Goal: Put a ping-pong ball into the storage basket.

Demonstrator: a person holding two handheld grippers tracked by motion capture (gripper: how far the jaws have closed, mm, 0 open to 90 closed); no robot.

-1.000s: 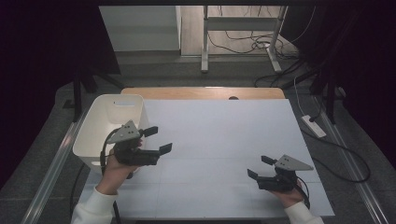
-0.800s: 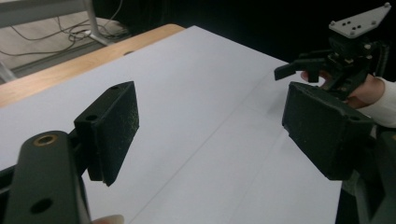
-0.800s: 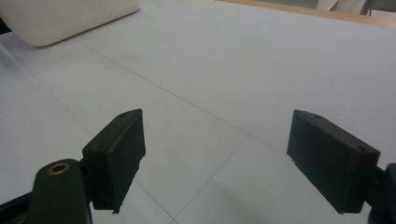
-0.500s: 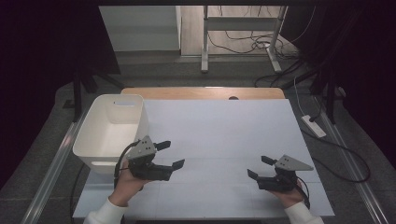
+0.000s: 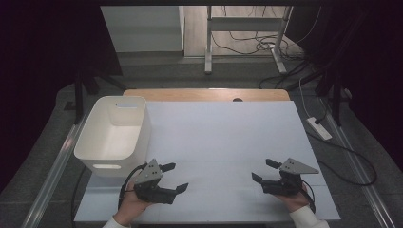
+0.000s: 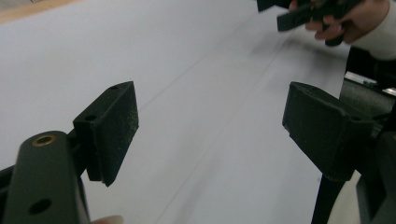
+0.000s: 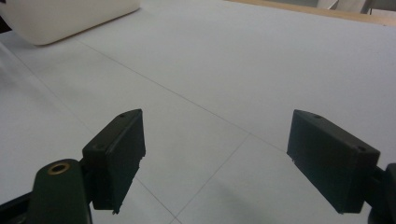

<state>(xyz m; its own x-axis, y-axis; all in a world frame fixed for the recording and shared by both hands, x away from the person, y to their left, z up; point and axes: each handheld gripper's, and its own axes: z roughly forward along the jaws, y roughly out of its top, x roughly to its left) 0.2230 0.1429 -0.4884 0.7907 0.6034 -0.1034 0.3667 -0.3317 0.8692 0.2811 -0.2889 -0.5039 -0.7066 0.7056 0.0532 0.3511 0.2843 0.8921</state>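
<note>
The left tongs [image 5: 177, 177], spread and empty, have pulled back from the white bin [image 5: 114, 135] toward the lower left; the right tongs [image 5: 264, 171] rest spread on the tabletop [image 5: 218, 137], suggesting a finished drop.

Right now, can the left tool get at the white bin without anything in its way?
Probably yes. The left tool sits open on the white sheet just beside the near corner of the white bin, with nothing lying between them. Its jaws point away from the bin, so it would need turning first.
</note>
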